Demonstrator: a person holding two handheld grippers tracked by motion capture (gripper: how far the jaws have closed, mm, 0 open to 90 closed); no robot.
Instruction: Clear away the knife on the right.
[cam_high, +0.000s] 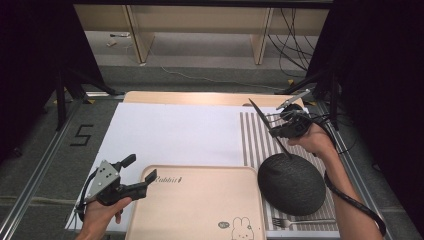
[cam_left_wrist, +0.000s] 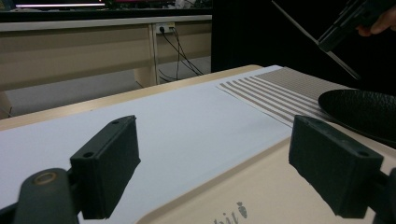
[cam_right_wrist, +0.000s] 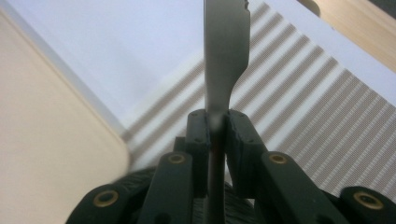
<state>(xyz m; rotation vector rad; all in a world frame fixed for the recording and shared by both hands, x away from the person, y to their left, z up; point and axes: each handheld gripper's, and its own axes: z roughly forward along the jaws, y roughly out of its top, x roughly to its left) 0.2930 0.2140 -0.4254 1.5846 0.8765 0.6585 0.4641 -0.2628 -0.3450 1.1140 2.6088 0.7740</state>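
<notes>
My right gripper (cam_high: 281, 131) is shut on a table knife (cam_high: 260, 116), held in the air over the striped placemat (cam_high: 252, 142). The blade points up and to the far left, and its handle end slants down toward the black plate (cam_high: 291, 183). In the right gripper view the two pads pinch the knife (cam_right_wrist: 224, 51) at its narrow neck, the gripper (cam_right_wrist: 216, 126) looking down at the placemat (cam_right_wrist: 299, 93). My left gripper (cam_high: 140, 168) hovers open by the beige tray's (cam_high: 195, 210) left corner, with nothing between its jaws (cam_left_wrist: 219, 163).
A white sheet (cam_high: 165, 130) covers the table's middle. A fork (cam_high: 300, 223) lies on the placemat at the front, partly under the plate (cam_left_wrist: 364, 112). The tray (cam_left_wrist: 261, 186) has a rabbit print. Desk legs and cables stand beyond the table's far edge.
</notes>
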